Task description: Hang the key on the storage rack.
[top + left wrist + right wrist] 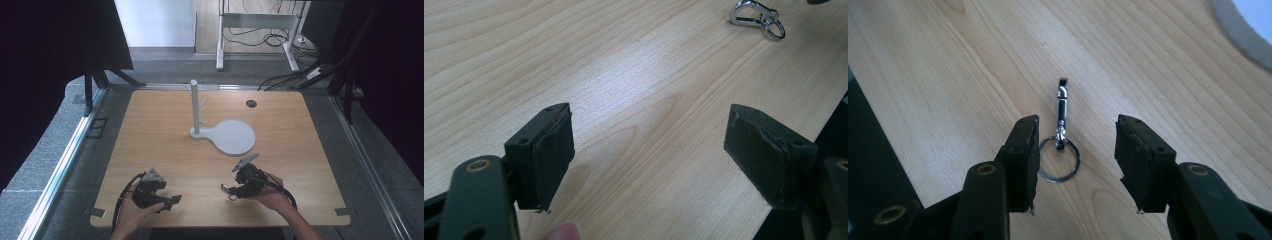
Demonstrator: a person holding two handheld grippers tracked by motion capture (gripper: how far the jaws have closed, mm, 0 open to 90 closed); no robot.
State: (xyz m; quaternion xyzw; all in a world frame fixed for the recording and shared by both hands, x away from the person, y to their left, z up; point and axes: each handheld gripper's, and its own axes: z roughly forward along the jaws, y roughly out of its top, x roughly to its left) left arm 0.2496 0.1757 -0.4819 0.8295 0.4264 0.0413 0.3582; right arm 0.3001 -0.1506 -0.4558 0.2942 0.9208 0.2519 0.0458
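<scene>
A silver snap hook with a key ring (pixel 1062 131) lies flat on the wooden table (pixel 1158 75). My right gripper (pixel 1075 137) hovers just over it, jaws open, with the ring between them close to the left pad (pixel 1029 150) and the hook pointing away. Neither pad presses on the metal. In the high view the right gripper (pixel 229 189) is at the near right and the hook (pixel 227 190) is at its tips. My left gripper (pixel 649 132) is open over bare wood, with the hook (pixel 756 17) far off. It rests at the near left (pixel 172 201).
A white peg stand (pixel 195 105) rises from a round white base (pixel 234 137) at the table's middle. A dark cable hole (pixel 251 103) lies behind it. The table's front edge (pixel 220 224) is close to both hands. Cables and a desk frame (pixel 260 22) are on the floor beyond.
</scene>
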